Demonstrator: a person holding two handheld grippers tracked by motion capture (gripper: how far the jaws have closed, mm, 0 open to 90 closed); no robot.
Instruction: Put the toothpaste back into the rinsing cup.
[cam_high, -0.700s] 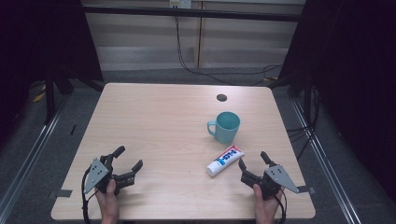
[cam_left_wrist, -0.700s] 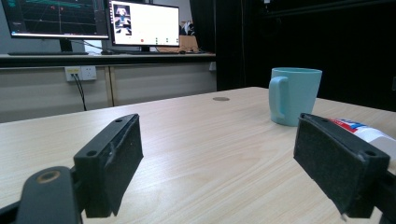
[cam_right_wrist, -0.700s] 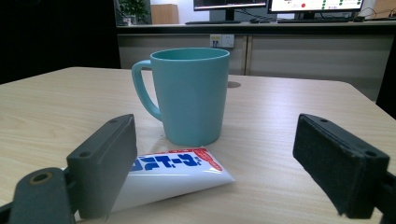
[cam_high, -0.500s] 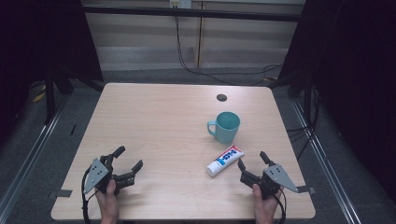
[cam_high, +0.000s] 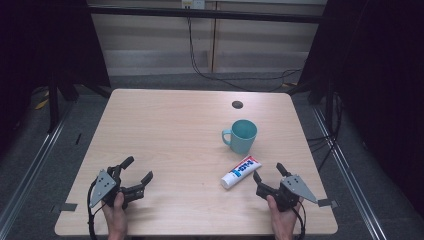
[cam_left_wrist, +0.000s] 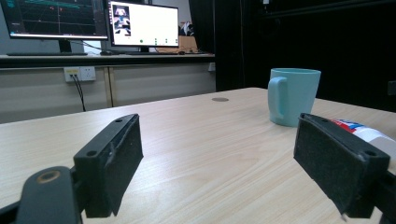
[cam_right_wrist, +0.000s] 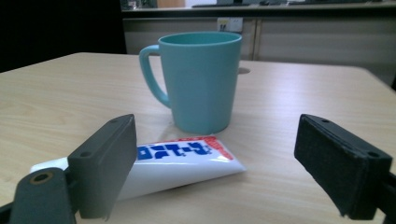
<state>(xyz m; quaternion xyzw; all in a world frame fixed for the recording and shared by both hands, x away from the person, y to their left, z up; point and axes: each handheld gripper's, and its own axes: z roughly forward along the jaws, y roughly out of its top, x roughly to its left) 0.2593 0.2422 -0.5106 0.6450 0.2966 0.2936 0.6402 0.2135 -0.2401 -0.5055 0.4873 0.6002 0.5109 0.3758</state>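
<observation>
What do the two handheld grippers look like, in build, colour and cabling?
Both are black. The left gripper and right gripper each carry a grey three-cornered plate on top and trail a black cable toward the table edge. Each has two flat, rectangular jaws faced with dark, rough-looking pads and screw holes along the top edge. No sleeve covers the forearms where they enter the high view.

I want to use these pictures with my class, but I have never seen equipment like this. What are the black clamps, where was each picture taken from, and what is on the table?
A person sits at a wooden table, holding a hand-operated two-jaw gripper in each hand. The high view looks down from above: the left gripper and the right gripper are both open and hold nothing. The other two pictures come from cameras riding on each gripper, looking out between its black jaws. On the table stand a teal mug, upright, and a toothpaste tube lying flat just in front of the right gripper.
</observation>
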